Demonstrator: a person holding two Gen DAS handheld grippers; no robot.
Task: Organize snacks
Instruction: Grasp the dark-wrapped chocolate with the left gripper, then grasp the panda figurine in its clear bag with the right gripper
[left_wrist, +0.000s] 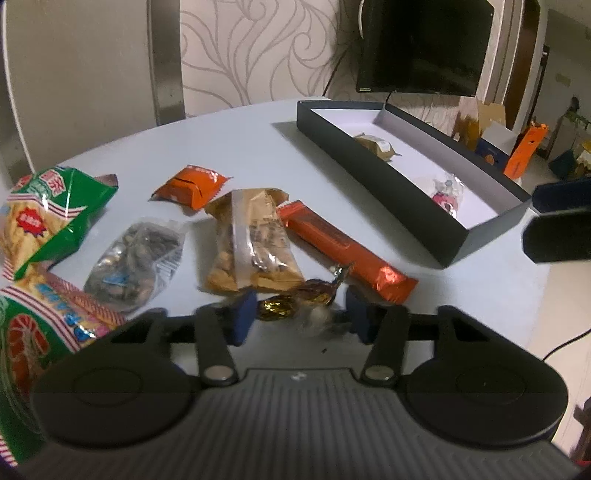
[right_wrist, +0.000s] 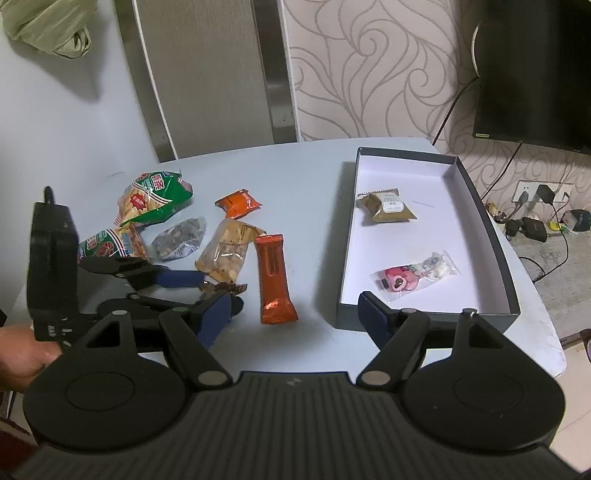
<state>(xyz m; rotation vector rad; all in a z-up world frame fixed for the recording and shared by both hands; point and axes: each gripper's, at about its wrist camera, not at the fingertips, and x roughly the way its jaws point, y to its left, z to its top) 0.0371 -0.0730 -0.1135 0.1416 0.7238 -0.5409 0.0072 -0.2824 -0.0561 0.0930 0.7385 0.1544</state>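
Snacks lie on a pale table (right_wrist: 306, 177). My left gripper (left_wrist: 301, 315) is open, its blue pads on either side of a gold-brown foil candy (left_wrist: 306, 295) that lies on the table; the candy also shows in the right wrist view (right_wrist: 221, 287). Around it lie a long orange bar (left_wrist: 343, 247), a tan nut pack (left_wrist: 251, 243), a small orange pack (left_wrist: 192, 184), a clear dark-nut pack (left_wrist: 136, 254) and two green chip bags (left_wrist: 48, 214). My right gripper (right_wrist: 295, 317) is open and empty above the table, just before the dark box (right_wrist: 495, 236).
The box holds an olive-brown pack (right_wrist: 386, 208) and a clear pack with pink sweets (right_wrist: 413, 277). A black monitor (right_wrist: 535, 70) hangs at the back right. A chair back (right_wrist: 207, 74) stands behind the table. Cables and plugs (right_wrist: 535, 221) lie on the floor at the right.
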